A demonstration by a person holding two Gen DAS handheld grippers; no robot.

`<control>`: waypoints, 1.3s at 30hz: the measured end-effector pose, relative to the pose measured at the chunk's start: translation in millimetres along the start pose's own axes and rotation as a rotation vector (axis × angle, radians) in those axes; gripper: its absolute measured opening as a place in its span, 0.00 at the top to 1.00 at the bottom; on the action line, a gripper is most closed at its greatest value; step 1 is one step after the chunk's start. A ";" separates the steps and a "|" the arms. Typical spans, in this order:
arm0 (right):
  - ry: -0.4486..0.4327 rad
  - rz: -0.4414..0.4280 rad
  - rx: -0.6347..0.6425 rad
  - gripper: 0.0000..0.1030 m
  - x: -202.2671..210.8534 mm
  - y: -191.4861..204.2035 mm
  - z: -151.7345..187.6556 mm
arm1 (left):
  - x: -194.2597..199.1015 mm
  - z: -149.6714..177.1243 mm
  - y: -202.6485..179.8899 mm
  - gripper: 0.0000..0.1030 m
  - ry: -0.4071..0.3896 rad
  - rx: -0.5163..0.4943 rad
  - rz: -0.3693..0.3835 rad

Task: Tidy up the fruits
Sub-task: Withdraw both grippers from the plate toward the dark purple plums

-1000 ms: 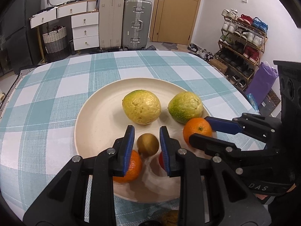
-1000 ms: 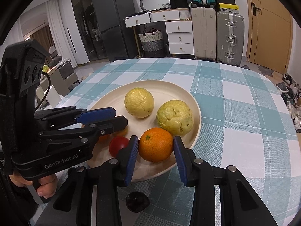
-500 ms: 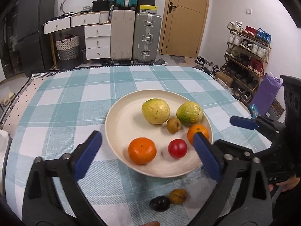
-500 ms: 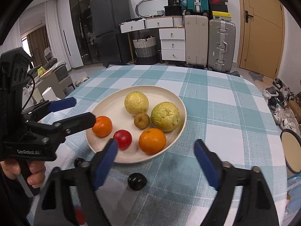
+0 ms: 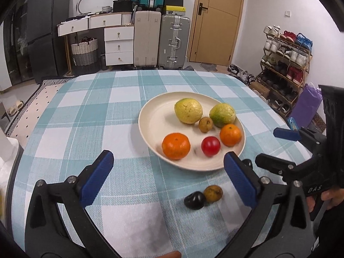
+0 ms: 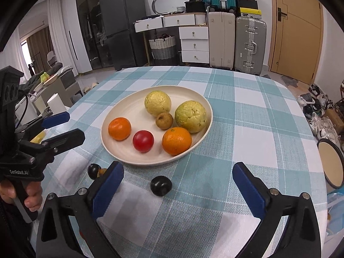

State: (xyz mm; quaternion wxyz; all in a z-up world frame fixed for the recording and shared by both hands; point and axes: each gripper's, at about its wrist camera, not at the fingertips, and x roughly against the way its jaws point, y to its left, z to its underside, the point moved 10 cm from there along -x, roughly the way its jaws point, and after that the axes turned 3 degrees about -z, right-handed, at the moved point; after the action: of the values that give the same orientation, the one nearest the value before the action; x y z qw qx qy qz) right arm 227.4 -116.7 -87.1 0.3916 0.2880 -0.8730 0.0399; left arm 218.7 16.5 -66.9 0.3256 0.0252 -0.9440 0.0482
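A cream plate [image 5: 154, 118] [image 6: 120, 111] on the checked table holds two yellow-green guavas [image 5: 188, 111], two oranges [image 5: 176, 145] [image 6: 176, 140], a red tomato [image 5: 210, 146] [image 6: 143, 140] and a small brown fruit [image 5: 205, 124] [image 6: 164, 119]. On the cloth near the plate lie a black fruit [image 5: 194, 200] [image 6: 161, 186], a brown fruit [image 5: 212, 193] and another black fruit [image 6: 94, 170]. My left gripper [image 5: 169, 180] is open and empty, held back from the plate. My right gripper [image 6: 178, 191] is open and empty, with the black fruit between its fingers' line.
The round table's edge curves close on the left and right. Each gripper shows in the other's view: the right one [image 5: 296, 150] at the plate's right, the left one [image 6: 53, 129] at its left. Suitcases, drawers and a shoe rack stand beyond.
Both grippers opened, letting go of the small brown fruit and the orange onto the plate. Both then pulled back and up from the plate.
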 end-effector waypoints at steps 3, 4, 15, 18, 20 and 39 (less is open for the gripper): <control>0.000 -0.004 0.001 0.00 2.2 3.1 2.8 | 1.9 11.4 1.1 0.01 0.022 -0.010 -0.003; 0.001 -0.003 0.004 0.00 2.2 3.6 3.6 | 2.0 15.8 1.4 0.01 0.032 -0.010 -0.002; 0.023 -0.048 -0.007 0.00 6.0 10.8 16.6 | -0.1 43.5 -0.7 0.01 0.093 -0.015 0.003; 0.042 -0.068 -0.009 0.00 3.9 13.2 23.0 | -2.7 47.8 -1.7 0.01 0.110 -0.024 0.000; 0.046 -0.069 -0.003 0.01 2.5 13.9 25.0 | -4.5 50.1 -2.3 0.01 0.118 -0.031 -0.001; 0.089 -0.125 0.010 0.25 -10.1 22.0 33.4 | -22.4 64.8 -5.0 0.01 0.200 -0.067 -0.009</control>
State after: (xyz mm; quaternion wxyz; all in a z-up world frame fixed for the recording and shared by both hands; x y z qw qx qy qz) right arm 198.9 -103.6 -113.8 0.4305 0.3417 -0.8348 0.0325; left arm 197.0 4.9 -131.1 0.4190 0.0138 -0.9077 0.0175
